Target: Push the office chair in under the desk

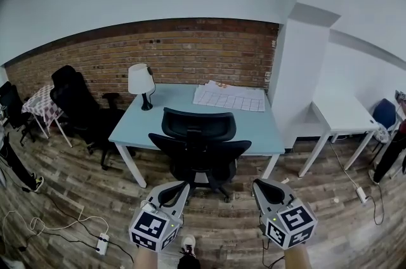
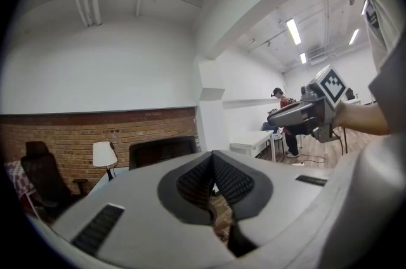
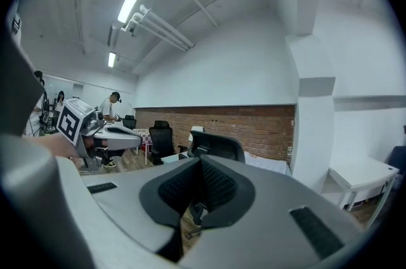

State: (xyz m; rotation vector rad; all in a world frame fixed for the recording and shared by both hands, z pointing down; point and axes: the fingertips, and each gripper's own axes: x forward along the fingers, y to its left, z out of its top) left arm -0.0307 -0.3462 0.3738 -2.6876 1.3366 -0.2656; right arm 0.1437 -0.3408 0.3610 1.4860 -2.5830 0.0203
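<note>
Black office chair (image 1: 200, 147) sits just in front of the light-blue desk (image 1: 257, 128), back twd us. Brick wall (image 1: 190, 52) behind, wood floor (image 1: 82, 198) below. L gripper (image 1: 182, 186) & R gripper (image 1: 258, 184): jaws shut, nothing in them.

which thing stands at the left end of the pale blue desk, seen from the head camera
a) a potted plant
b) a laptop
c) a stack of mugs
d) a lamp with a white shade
d: in the head view a lamp with a white shade stands at the left end of the desk, while sheets of paper lie toward its right.
</note>
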